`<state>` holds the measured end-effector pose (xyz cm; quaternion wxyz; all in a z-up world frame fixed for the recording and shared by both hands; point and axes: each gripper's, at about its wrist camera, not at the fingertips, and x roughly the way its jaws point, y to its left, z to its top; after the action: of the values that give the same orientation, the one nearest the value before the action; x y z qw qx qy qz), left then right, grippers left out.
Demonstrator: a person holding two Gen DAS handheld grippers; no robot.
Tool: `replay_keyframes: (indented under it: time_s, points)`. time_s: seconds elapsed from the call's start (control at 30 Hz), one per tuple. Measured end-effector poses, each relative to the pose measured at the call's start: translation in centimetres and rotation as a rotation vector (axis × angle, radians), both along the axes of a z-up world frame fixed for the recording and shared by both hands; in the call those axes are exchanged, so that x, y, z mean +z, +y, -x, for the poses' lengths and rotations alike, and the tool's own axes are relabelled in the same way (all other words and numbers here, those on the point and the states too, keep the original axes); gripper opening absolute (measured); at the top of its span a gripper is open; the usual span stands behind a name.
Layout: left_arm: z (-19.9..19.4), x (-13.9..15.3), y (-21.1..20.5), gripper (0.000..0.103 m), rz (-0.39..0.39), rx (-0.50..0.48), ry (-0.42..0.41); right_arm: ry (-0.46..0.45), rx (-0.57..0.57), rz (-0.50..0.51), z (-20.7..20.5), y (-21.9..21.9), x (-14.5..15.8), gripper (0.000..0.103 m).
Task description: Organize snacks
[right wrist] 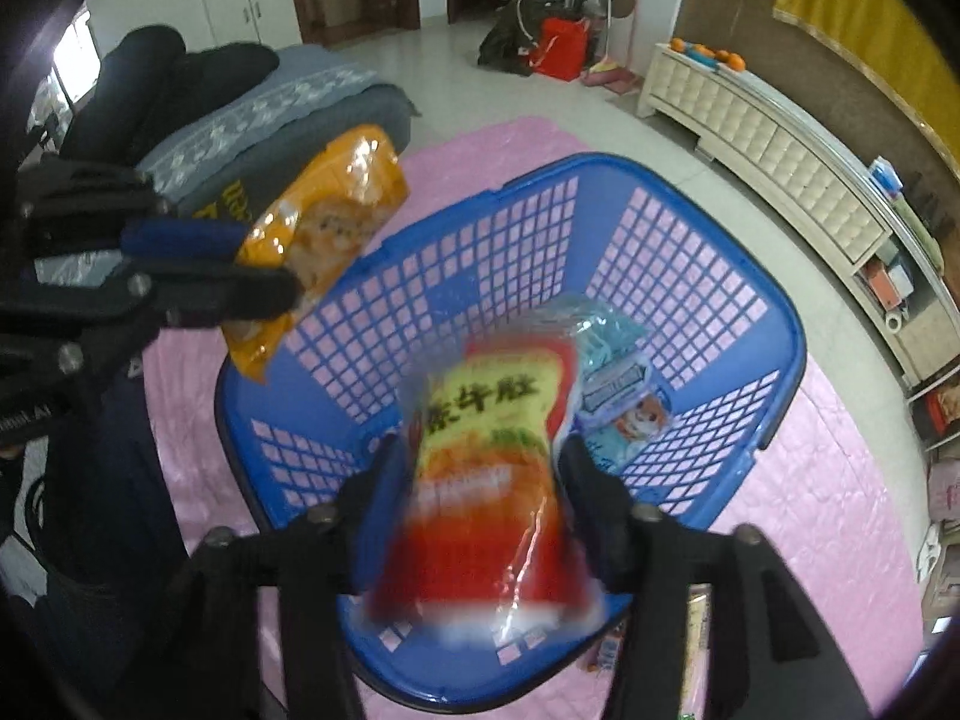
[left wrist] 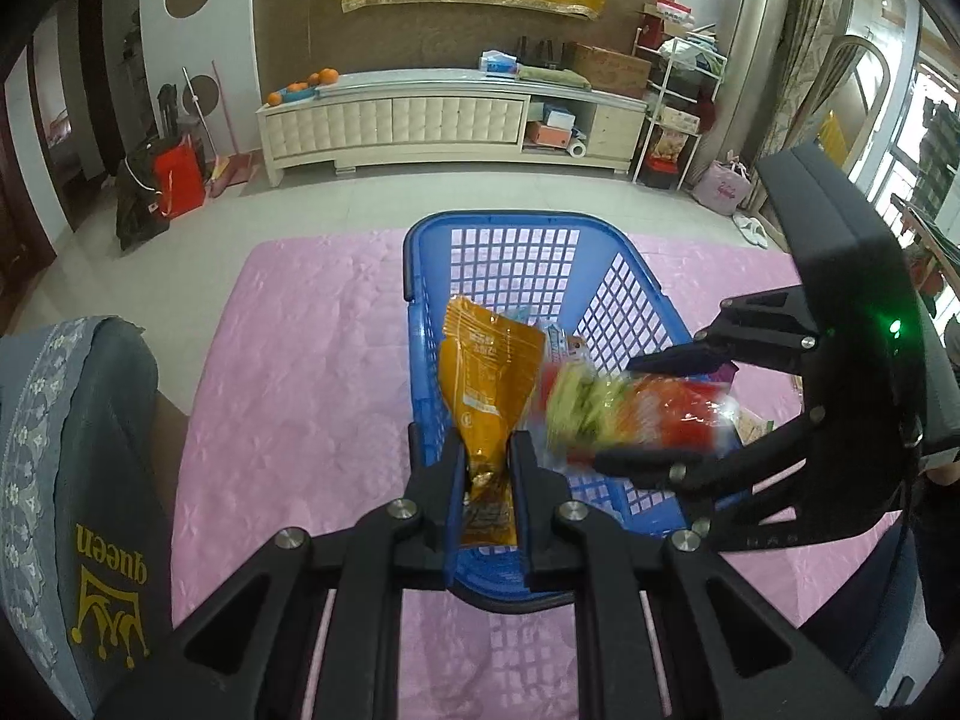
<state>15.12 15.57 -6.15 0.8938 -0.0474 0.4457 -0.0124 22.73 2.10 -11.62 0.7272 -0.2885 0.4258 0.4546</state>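
Observation:
A blue plastic basket (left wrist: 432, 324) (right wrist: 774, 360) stands on a pink quilted cloth. My left gripper (left wrist: 487, 468) is shut on an orange snack packet (left wrist: 486, 378) and holds it over the basket's near rim; the packet also shows in the right wrist view (right wrist: 336, 204). My right gripper (right wrist: 480, 468) has its fingers spread wide, with a red and green snack packet (right wrist: 486, 480) blurred between them above the basket. That packet shows in the left wrist view (left wrist: 630, 414). A light blue packet (right wrist: 618, 384) lies in the basket.
A grey cushion (left wrist: 72, 480) marked "queen" lies at the left of the pink cloth (left wrist: 300, 360). More small packets (right wrist: 606, 654) lie on the cloth beside the basket. A long white cabinet (left wrist: 420, 120) stands by the far wall.

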Motion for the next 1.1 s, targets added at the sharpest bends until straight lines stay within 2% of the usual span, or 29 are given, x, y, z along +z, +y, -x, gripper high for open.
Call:
replay_keyframes:
  time_s: [0.07,0.1,0.27,0.47,0.57,0.83,1.1]
  points:
    - [0.3,0.0,0.0,0.013,-0.002,0.000,0.001,-0.016,-0.016,0.001,0.2,-0.3,0.2,0.084]
    - [0.5,0.1,0.0,0.013,-0.001,0.000,0.000,-0.021,-0.026,-0.007,0.3,-0.6,0.4,0.086]
    - [1.2,0.6,-0.4,0.013,0.003,-0.013,-0.013,-0.024,-0.119,-0.039,-0.1,-2.1,1.9,0.086]
    - [1.6,1.4,-1.9,0.013,0.000,-0.048,-0.032,-0.012,-0.298,-0.074,-0.7,-4.5,3.2,0.086]
    - [1.5,1.4,-2.6,0.013,0.000,-0.062,-0.030,-0.019,-0.351,-0.078,-0.6,-5.7,3.5,0.086]
    - [0.2,0.8,-4.8,0.014,0.018,-0.109,-0.010,-0.010,-0.439,-0.090,-0.4,-8.1,3.1,0.086]
    - [-1.9,-1.6,-6.3,0.015,0.039,-0.148,0.044,0.020,-0.496,-0.120,-1.0,-10.3,2.0,0.086]
